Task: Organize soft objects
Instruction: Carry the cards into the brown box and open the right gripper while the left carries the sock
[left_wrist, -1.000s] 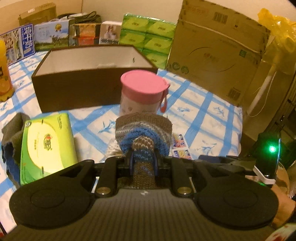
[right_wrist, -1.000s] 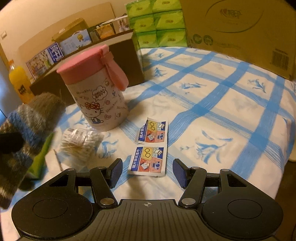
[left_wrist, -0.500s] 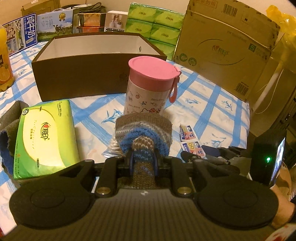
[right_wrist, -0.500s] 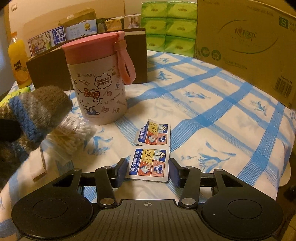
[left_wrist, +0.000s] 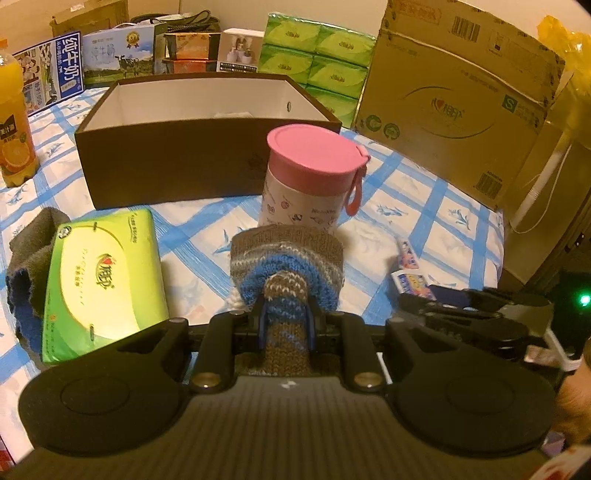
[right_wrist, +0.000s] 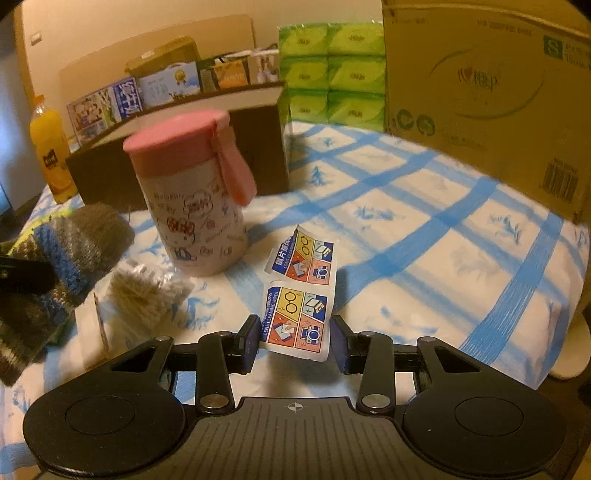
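Left gripper (left_wrist: 286, 317) clamped on knit striped sock (left_wrist: 286, 266), held aloft for brown box (left_wrist: 207, 147). Right gripper (right_wrist: 295, 341) jaws just closing around lens-wipe sachets (right_wrist: 297, 314), contact unclear.

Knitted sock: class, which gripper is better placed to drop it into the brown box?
Left. The left gripper already clamps the knitted sock facing the brown box; the right gripper straddles wipe packets.

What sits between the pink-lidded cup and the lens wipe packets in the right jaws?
Nothing: in the right wrist view only bare blue-checked sheet separates the pink-lidded cup from the lens wipe packets.
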